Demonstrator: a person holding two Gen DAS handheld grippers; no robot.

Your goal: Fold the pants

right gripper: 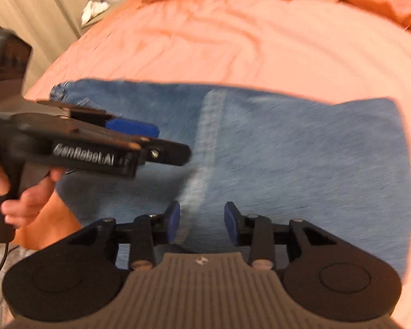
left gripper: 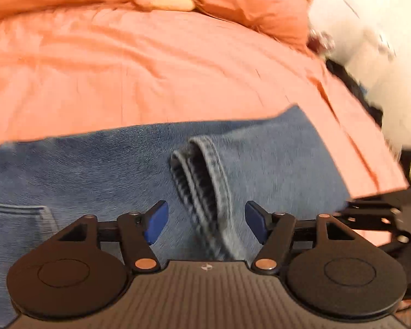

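From the left wrist, one pair of jeans (left gripper: 260, 159) lay flat on the orange bedspread (left gripper: 150, 68), two pillows (left gripper: 246, 8) beyond. The left gripper (left gripper: 207, 220) hung open over a hem, holding nothing.

From the right wrist, the right gripper (right gripper: 202, 220) stood open above the jeans' (right gripper: 301, 150) seam, empty.

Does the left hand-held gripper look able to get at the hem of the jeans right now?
Probably yes: the left hand-held gripper is open, and the hem of the jeans lies between its fingers with nothing in the way.
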